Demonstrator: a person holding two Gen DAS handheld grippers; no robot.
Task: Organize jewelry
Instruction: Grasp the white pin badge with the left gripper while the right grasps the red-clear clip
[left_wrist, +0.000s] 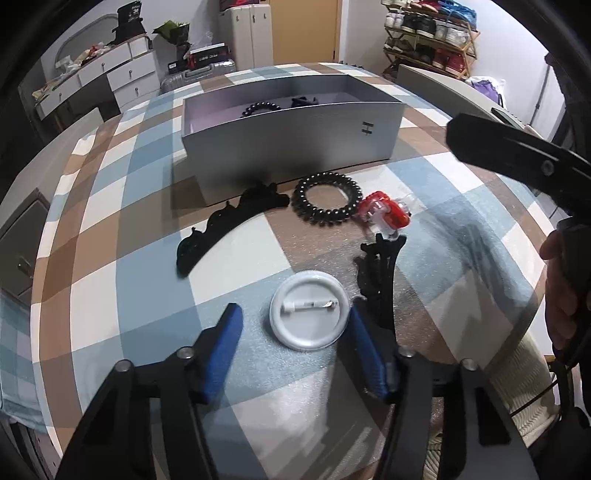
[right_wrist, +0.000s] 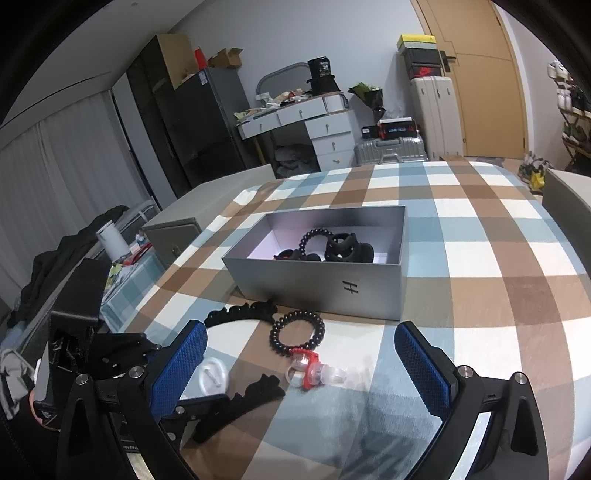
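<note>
A white round pin badge lies back-up on the checked tablecloth, between the blue pads of my open left gripper; the right pad touches its rim. It also shows in the right wrist view. Beyond lie a black spiral hair tie, a red and clear clip, and two black hair clips. A grey open box at the back holds black hair items. My right gripper is open and empty above the red clip.
The table's edges curve off left and right. A grey cabinet stands left of the table, drawers and suitcases behind, a shoe rack at the far right.
</note>
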